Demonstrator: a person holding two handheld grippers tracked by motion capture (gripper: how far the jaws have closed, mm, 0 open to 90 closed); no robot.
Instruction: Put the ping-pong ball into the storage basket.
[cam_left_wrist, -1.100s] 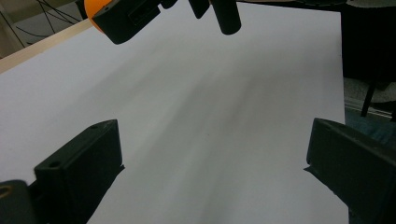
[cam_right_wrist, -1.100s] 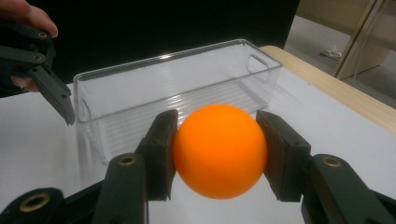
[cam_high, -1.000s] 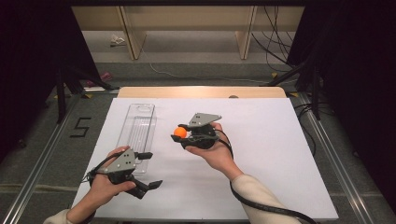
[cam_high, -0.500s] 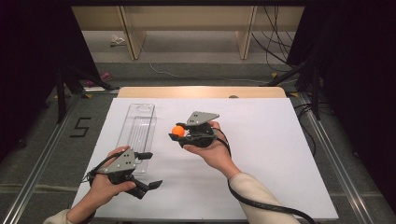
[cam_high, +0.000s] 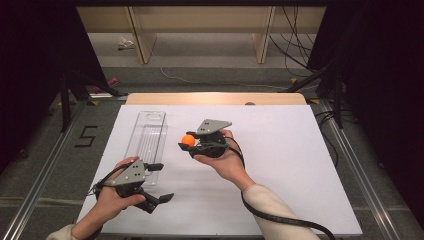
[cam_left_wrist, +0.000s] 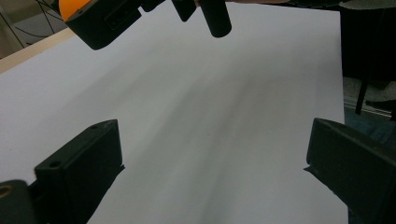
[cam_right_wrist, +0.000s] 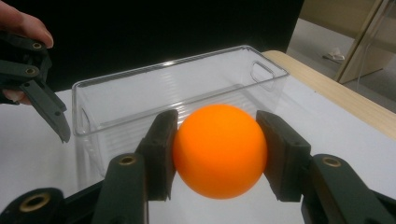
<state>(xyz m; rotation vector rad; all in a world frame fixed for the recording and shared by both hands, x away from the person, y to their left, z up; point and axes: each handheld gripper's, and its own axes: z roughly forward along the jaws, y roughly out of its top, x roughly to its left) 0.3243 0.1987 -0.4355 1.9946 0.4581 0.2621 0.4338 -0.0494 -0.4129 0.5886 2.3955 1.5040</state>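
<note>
**Orange ball gripped above the white table, beside the clear bin**

The right gripper (cam_high: 189, 144) is clenched on an orange ball (cam_high: 188, 140), and in the right gripper view both black pads press against opposite sides of the ball (cam_right_wrist: 219, 150), which sits squarely between them. The person's right hand (cam_high: 225, 159) carries the tool above the white table surface (cam_high: 280, 150), with the jaws pointing toward the left side of the high view. The ball hangs clear of the tabletop, just to the right of a clear plastic bin (cam_high: 149, 137), and is not inside it.

The bin is long and narrow, with ribbed walls and a handle cut-out at its far end. It lies on the left part of the table, running away from the person. In the right gripper view it stands directly behind the ball (cam_right_wrist: 187, 93), open at the top.

The left gripper (cam_high: 156, 182) rests low near the front left edge of the table, held in the person's left hand (cam_high: 112, 197). Its jaws stand wide apart with nothing between them; the left gripper view shows bare white surface (cam_left_wrist: 210, 140) in the gap. At the top of that view the right gripper's body and a sliver of the ball (cam_left_wrist: 70, 7) appear. The near end of the bin lies just beside the left gripper.
</note>
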